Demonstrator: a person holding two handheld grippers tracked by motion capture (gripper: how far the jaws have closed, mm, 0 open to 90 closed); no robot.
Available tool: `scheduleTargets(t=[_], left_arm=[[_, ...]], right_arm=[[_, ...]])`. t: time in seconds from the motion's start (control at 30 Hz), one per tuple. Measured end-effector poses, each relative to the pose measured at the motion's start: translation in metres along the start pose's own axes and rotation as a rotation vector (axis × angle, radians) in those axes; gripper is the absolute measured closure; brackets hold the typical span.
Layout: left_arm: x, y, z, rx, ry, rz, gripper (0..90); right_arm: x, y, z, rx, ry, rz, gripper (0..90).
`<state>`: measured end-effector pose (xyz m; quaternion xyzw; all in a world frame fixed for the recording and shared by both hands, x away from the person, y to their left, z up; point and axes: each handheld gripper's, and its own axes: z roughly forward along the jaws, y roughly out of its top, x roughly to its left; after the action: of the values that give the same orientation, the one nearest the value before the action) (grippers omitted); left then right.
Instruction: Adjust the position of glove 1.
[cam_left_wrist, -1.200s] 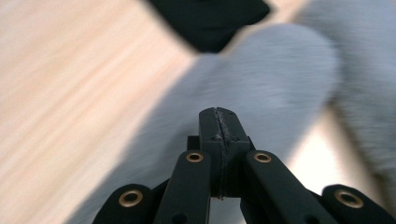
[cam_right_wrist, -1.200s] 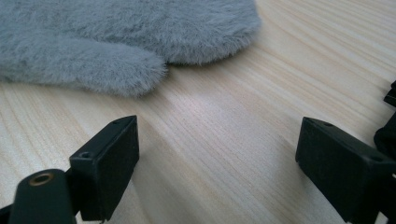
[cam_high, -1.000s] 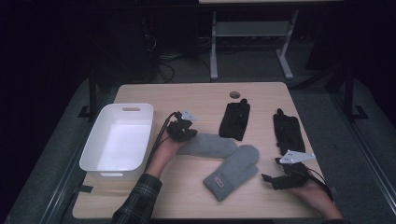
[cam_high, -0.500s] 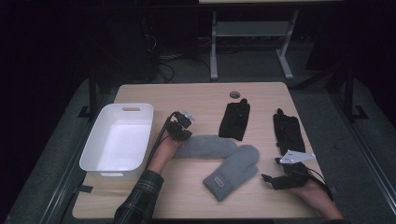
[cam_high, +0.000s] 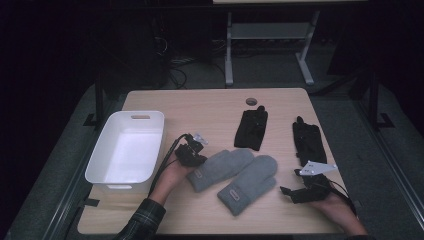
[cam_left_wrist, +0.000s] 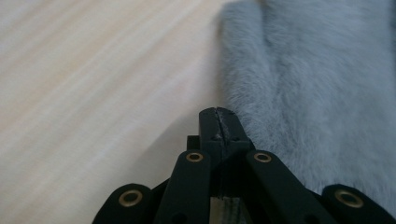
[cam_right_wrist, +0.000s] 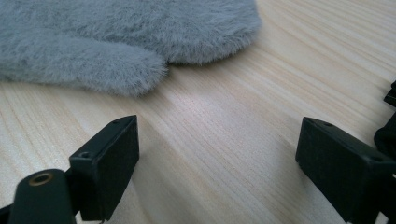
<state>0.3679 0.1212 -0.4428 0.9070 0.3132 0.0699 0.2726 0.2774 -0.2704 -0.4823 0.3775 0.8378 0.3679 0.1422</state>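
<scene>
Two grey fleece mittens lie side by side at the table's front middle, the left mitten (cam_high: 222, 165) and the right mitten (cam_high: 247, 185). My left gripper (cam_high: 196, 159) is shut, its tip (cam_left_wrist: 219, 116) at the edge of the left mitten (cam_left_wrist: 317, 93), and I see nothing between the jaws. The right gripper (cam_high: 286, 191) rests low on the table, right of the right mitten. It is open (cam_right_wrist: 215, 135), with only bare wood between its jaws. That mitten's thumb and body (cam_right_wrist: 116, 37) lie just ahead of it.
A white plastic bin (cam_high: 100, 165) stands at the table's left side. Two black gloves lie farther back, one (cam_high: 251, 129) in the middle and one (cam_high: 308, 142) on the right. A round cable hole (cam_high: 251, 101) marks the far edge. Bare wood (cam_high: 200, 105) lies behind the mittens.
My left gripper has moved toward the table's front, along the bin's side. The left mitten's cuff end appears to have swung the same way. The right gripper has stayed in place.
</scene>
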Motion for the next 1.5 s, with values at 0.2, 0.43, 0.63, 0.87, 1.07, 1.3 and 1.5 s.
scheduleTargets(t=[0.2, 0.43, 0.63, 0.87, 1.07, 1.3, 1.5], left_arm=[[0.003, 0.002, -0.006, -0.075, -0.008, -0.035, 78.9], [0.011, 0.010, -0.004, -0.181, -0.123, -0.105, 62.4], [0.011, 0.008, 0.013, -0.158, -0.182, -0.128, 61.8], [0.009, 0.008, 0.019, -0.130, -0.197, -0.109, 82.8], [0.004, 0.012, 0.010, -0.144, -0.178, -0.101, 87.3], [0.000, 0.017, -0.005, -0.194, -0.176, -0.098, 87.9], [-0.003, 0.022, -0.017, -0.252, -0.195, -0.097, 88.1]], right_arm=[[0.000, 0.000, 0.000, 0.000, 0.000, 0.000, 13.2], [0.000, 0.000, 0.000, -0.001, -0.002, -0.002, 13.2], [0.000, 0.000, 0.000, -0.001, -0.002, -0.001, 13.2], [0.000, 0.000, 0.000, -0.002, 0.000, -0.005, 13.2], [0.000, 0.000, 0.000, -0.002, 0.000, -0.005, 13.3], [0.002, 0.004, -0.004, 0.029, 0.014, -0.012, 25.5], [0.013, 0.014, -0.010, 0.003, 0.086, -0.039, 55.8]])
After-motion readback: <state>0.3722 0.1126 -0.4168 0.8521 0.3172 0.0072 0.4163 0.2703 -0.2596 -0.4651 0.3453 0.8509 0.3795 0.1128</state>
